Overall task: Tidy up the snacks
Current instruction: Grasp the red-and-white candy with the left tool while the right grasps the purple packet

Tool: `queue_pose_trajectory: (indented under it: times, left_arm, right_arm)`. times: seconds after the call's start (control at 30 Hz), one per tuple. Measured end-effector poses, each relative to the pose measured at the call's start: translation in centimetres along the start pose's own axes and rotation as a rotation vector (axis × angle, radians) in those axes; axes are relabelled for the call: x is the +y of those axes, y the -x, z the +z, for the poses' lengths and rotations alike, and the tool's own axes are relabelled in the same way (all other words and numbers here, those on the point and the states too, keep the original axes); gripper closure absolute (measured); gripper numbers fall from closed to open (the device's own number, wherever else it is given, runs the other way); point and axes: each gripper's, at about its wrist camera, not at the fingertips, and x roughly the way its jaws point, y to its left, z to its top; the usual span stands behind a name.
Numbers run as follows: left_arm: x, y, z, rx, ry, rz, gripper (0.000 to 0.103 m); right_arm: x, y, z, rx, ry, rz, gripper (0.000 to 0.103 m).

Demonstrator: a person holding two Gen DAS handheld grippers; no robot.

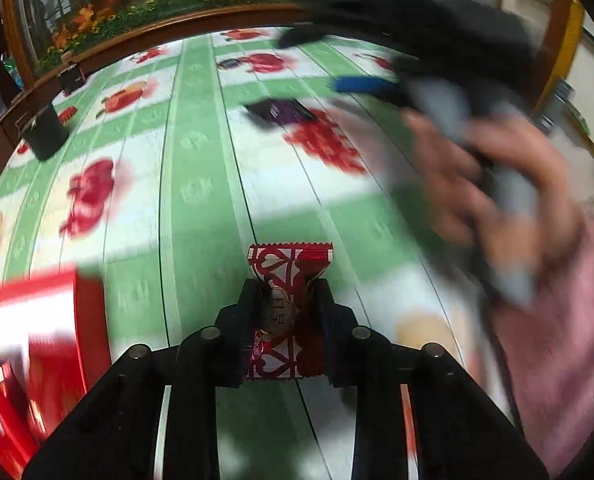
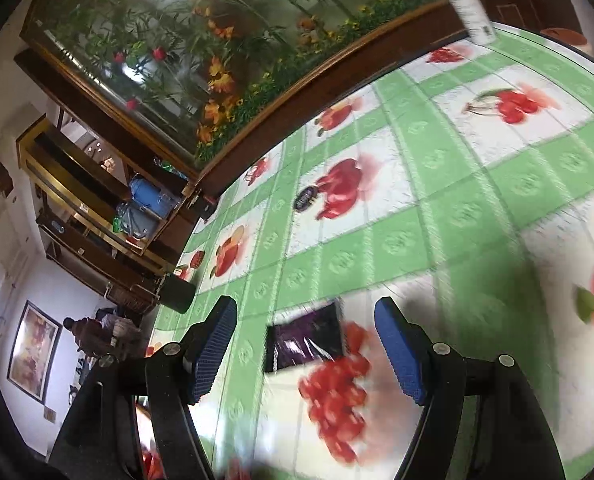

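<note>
The left gripper (image 1: 289, 300) has two black fingers on black angled arms, with round silver screw heads behind the fingers. The right gripper (image 2: 305, 344) has black arms too, but its fingers (image 2: 213, 348) carry blue pads with a fine dotted texture, again with silver screws just behind them. The right hand (image 1: 493, 196) grips a grey handle, and a pink sleeve (image 1: 561, 320) covers the wrist.

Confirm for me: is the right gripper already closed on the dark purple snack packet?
No, the right gripper stands open, and the dark purple packet lies on the tablecloth between its blue pads, untouched.
</note>
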Motion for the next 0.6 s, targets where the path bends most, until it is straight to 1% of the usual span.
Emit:
queue_pose_trajectory:
  times: [0.1,0.17,0.2,0.23,0.27,0.3,0.33,0.37,0.4,0.43,0.47,0.53,0.6]
  left_arm:
    - [-0.2,1.5,-2.2,0.008,0.003,-0.022,0.079]
    - [-0.1,2.5,-3.6,0.012,0.024,-0.043,0.079]
    - [-0.1,2.9,-4.2,0.015,0.032,-0.054,0.079]
    - [-0.1,3.2,-4.5,0.018,0.037,-0.057,0.079]
    - [-0.1,3.5,-5.0,0.021,0.044,-0.06,0.079]
    - [-0.1,3.7,-5.2,0.021,0.046,-0.061,0.079]
    - [0.0,4.0,-5.5,0.02,0.052,-0.061,0.079]
    - [0.1,4.1,-5.7,0.018,0.059,-0.063,0.079]
    - [0.3,4.3,-5.9,0.016,0.064,-0.065,0.079]
    - [0.3,4.4,-6.1,0.013,0.065,-0.066,0.079]
    - [0.4,4.5,-6.4,0.009,0.069,-0.065,0.079]
    - [0.7,4.8,-6.8,0.001,0.082,-0.071,0.079]
    - [1.0,5.1,-7.2,-0.005,0.087,-0.076,0.078]
  right_arm:
    - [1.2,-2.6,0.3,0.03,0.035,-0.034,0.03]
    - [1.8,-4.0,0.3,0.052,0.068,-0.083,0.033]
    - [2.4,-4.7,0.2,0.062,0.112,-0.12,0.035]
    - [2.9,-4.9,0.1,0.061,0.151,-0.148,0.039]
    - [3.5,-5.3,-0.2,0.071,0.203,-0.193,0.047]
    - [4.0,-5.5,-0.6,0.078,0.246,-0.234,0.053]
    - [4.5,-5.5,-1.0,0.088,0.283,-0.265,0.062]
    - [4.7,-5.5,-1.3,0.099,0.304,-0.279,0.069]
    - [5.2,-5.4,-1.8,0.123,0.347,-0.309,0.073]
    - [5.4,-5.3,-2.2,0.139,0.369,-0.324,0.08]
    - [5.7,-4.9,-2.8,0.16,0.391,-0.336,0.082]
    - [6.2,-3.7,-4.7,0.207,0.448,-0.363,0.082]
    - [6.7,-2.2,-6.6,0.246,0.498,-0.365,0.082]
